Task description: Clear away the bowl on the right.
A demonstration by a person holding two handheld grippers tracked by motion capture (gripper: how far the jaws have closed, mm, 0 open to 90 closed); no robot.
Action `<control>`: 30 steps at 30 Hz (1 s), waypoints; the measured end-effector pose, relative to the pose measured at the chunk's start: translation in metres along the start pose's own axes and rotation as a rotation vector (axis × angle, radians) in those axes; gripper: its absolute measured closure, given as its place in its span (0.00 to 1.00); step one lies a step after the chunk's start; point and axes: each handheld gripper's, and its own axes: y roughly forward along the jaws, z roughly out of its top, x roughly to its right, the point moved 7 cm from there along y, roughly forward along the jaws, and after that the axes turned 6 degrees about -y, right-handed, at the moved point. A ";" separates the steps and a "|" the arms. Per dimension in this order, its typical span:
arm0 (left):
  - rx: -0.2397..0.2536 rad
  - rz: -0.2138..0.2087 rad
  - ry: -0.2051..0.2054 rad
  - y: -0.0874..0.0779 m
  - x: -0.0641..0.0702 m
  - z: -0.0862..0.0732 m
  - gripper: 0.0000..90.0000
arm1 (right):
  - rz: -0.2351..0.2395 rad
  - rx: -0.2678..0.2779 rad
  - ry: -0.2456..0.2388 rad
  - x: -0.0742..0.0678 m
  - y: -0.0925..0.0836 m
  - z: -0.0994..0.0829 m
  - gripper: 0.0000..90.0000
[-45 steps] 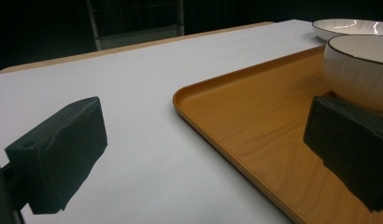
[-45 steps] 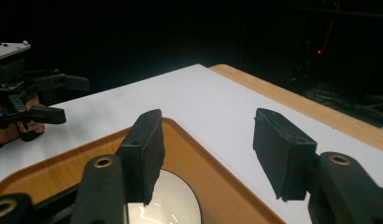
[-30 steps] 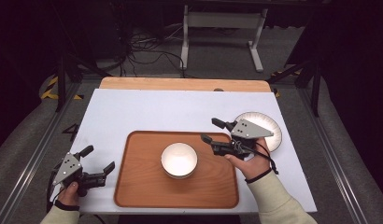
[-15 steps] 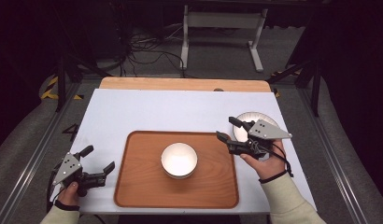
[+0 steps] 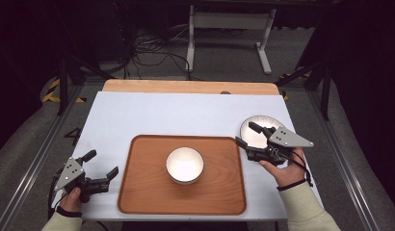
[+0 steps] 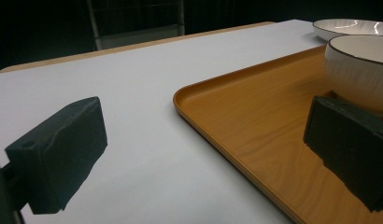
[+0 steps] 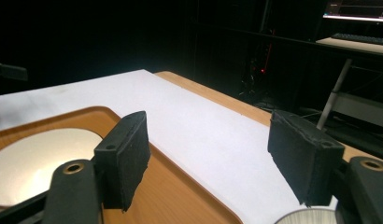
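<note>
Grippers sit at the two lower corners of the high view. At lower left, the left gripper [image 5: 100, 167] rests on the white table [image 5: 152, 115] with its jaws wide and nothing between them, just beside the tray [image 5: 142, 192]. At frame centre the bowl [image 5: 185, 165] stands upright on the tray. At right, the right gripper [image 5: 247, 135] hangs at the near edge of the plate [image 5: 251, 126], which lies on the table just off the tray's upper right corner; its jaws have just been opening, stand wide, and hold nothing.

Risk, as I judge it: the plate is flat and thin, so a jaw that comes in too high could push it across the smooth top instead of getting under its rim, or knock it against the tray edge. A shallow pinch could let it tilt and slip.

Table is white over a wood board, with a wood strip at its far edge. Beyond it the room is dark, with cables and a stand's metal legs on the floor.
</note>
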 end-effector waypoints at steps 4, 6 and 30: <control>0.000 0.000 0.000 0.000 0.000 0.000 0.00 | -0.009 0.002 0.009 0.002 -0.002 -0.010 0.33; 0.000 0.000 0.000 0.000 0.000 0.000 0.00 | -0.010 0.004 0.010 0.002 -0.003 -0.014 0.32; 0.000 0.000 0.002 0.000 0.000 0.000 0.00 | -0.049 -0.063 0.108 -0.001 -0.012 -0.092 0.29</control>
